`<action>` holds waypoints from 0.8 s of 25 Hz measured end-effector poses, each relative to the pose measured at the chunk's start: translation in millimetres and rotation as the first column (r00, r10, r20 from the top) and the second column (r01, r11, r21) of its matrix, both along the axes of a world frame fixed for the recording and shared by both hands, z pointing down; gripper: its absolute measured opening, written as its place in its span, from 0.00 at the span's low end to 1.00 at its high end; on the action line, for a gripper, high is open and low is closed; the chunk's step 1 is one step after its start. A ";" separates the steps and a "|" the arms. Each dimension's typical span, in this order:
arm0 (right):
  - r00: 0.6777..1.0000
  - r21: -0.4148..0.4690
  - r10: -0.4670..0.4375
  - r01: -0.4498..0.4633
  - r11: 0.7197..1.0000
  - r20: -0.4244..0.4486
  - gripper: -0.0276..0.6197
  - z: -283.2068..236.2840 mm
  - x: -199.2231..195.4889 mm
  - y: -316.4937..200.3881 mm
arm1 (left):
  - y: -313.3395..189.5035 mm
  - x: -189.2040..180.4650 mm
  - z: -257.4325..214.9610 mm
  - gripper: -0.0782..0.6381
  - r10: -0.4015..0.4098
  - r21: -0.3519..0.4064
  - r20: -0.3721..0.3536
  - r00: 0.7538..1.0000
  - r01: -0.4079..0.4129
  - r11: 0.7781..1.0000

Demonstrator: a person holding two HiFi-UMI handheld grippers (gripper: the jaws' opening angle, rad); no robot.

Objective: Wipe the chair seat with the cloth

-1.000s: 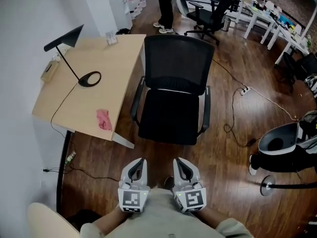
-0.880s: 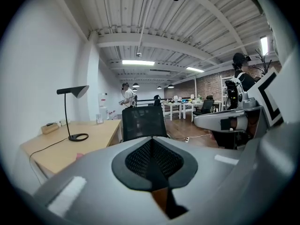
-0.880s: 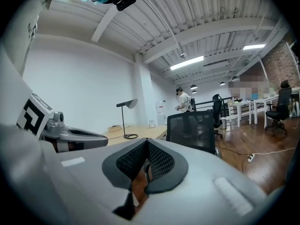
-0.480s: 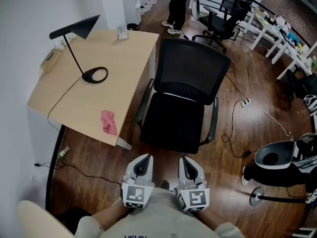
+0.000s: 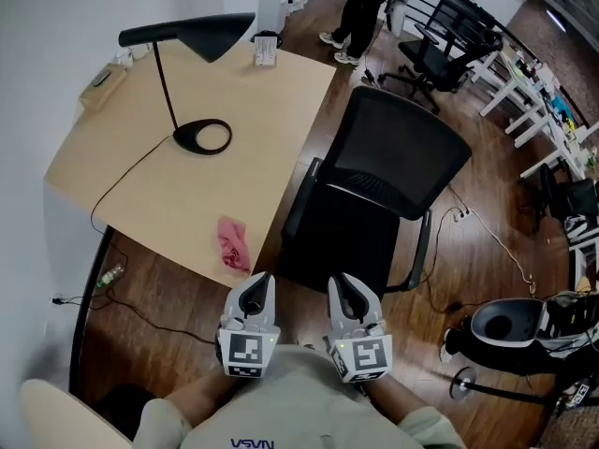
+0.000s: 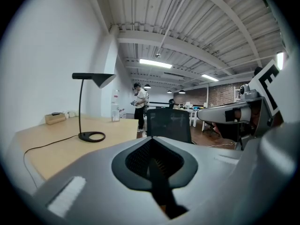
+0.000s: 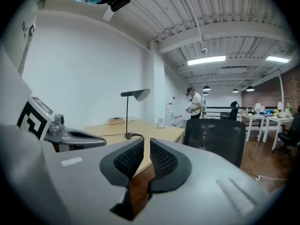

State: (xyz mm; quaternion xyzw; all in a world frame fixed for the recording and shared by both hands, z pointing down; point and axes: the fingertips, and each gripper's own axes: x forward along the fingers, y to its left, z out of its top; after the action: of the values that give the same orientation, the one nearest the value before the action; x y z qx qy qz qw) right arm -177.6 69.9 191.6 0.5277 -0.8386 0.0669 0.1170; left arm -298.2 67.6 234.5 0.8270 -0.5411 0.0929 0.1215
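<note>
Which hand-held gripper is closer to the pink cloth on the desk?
Left. The left hand-held gripper hangs just off the desk edge near the pink cloth, not touching. The right hand-held gripper, its jaws just opening on nothing, is farther over, facing the office chair.

A crumpled pink cloth (image 5: 233, 242) is seen at the pale wooden tabletop's (image 5: 253, 120) near corner, beside a black mesh office chair (image 5: 374, 209).

The person's left forearm (image 5: 192, 402) and right forearm (image 5: 404, 404) reach forward side by side. The grey, cube-backed left gripper (image 5: 260, 283) has its dark fingers (image 6: 140, 159) pressed together, empty. The matching right gripper (image 5: 342, 286) (held just beside it) has just been opening; its fingers (image 7: 165, 161) stand a narrow slit apart, nothing between.
</note>
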 end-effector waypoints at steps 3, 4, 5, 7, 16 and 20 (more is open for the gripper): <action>0.996 -0.020 -0.083 0.082 0.996 -0.031 0.12 9.1 -48.1 -23.6 | -13.6 -48.8 8.9 0.12 -0.077 -0.015 0.011 0.997 0.078 0.997; 0.993 -0.030 -0.115 0.114 0.993 -0.042 0.12 14.5 -64.7 -30.1 | -16.7 -65.1 12.7 0.12 -0.106 -0.019 0.018 0.994 0.106 0.994; 0.987 -0.042 -0.149 0.147 0.988 -0.053 0.12 21.2 -81.3 -36.0 | -19.4 -81.4 16.6 0.12 -0.134 -0.023 0.027 0.991 0.135 0.991; 0.973 -0.073 -0.218 0.213 0.974 -0.069 0.14 36.3 -113.3 -45.8 | -23.1 -112.4 23.4 0.12 -0.192 -0.028 0.044 0.980 0.193 0.981; 0.909 -0.266 -0.407 0.370 0.890 -0.095 0.20 124.3 -207.9 -74.7 | -16.3 -203.8 60.9 0.12 -0.407 -0.101 0.106 0.907 0.417 0.903; 0.884 -0.360 -0.455 0.391 0.847 -0.112 0.23 167.9 -227.8 -81.4 | -8.6 -223.5 75.2 0.12 -0.470 -0.132 0.137 0.872 0.486 0.864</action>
State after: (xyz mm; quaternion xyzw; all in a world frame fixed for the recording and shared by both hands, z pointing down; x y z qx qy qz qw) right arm -405.4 -11.4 359.5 0.3064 -0.8961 0.1261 0.2952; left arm -521.7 59.0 309.7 0.6486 -0.7251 0.1452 0.1803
